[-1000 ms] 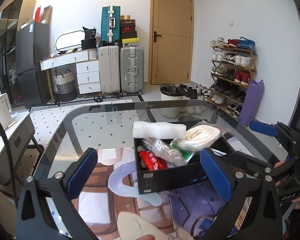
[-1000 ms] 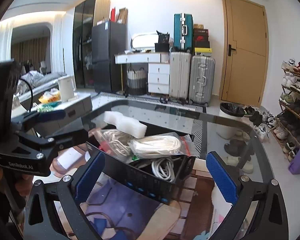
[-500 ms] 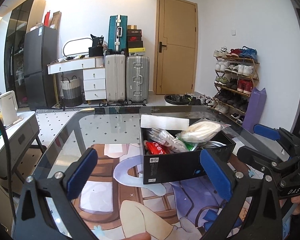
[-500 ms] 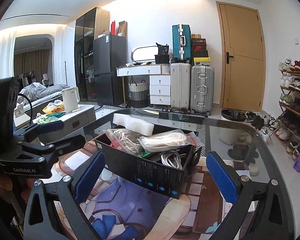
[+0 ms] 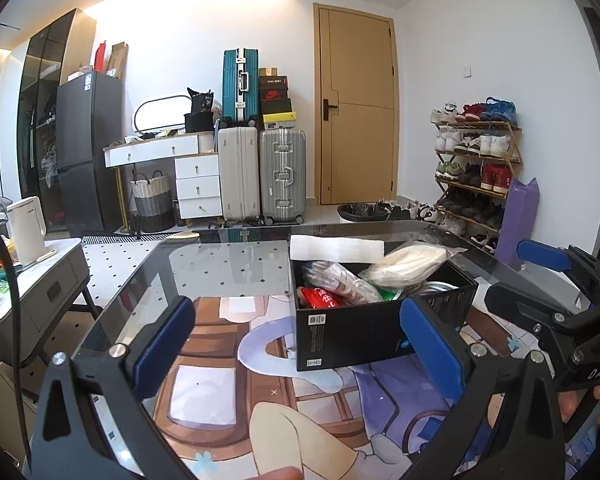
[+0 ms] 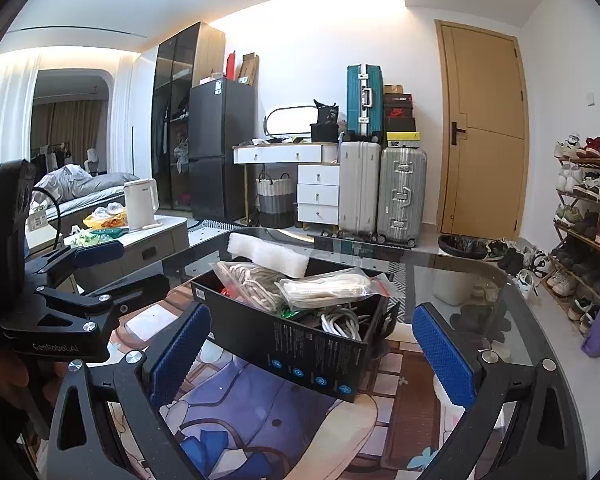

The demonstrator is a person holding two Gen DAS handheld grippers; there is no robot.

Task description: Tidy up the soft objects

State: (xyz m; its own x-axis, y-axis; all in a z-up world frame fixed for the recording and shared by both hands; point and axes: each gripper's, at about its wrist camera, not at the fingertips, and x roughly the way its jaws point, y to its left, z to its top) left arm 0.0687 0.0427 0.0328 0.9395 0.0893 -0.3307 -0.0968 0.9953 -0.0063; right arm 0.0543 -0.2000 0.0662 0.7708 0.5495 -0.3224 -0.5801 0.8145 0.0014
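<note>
Black box (image 5: 364, 336) stood on the glass table (image 5: 220, 264), holding bagged white cords (image 6: 324, 286), a red packet (image 5: 320, 298) and a white foam block (image 5: 336, 248) (laid across its far rim). Left gripper (image 5: 296, 344) and right gripper (image 6: 312, 352) were raised level before it, fingers wide, empty.

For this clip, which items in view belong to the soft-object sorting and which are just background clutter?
Belongs to the job:
- black box
- white foam block
- bagged rope
- loose white cable
- red packet
- left tongs, open
- right tongs, open

Just lying about:
- suitcases
- shoe rack
- kettle
- laundry basket
</note>
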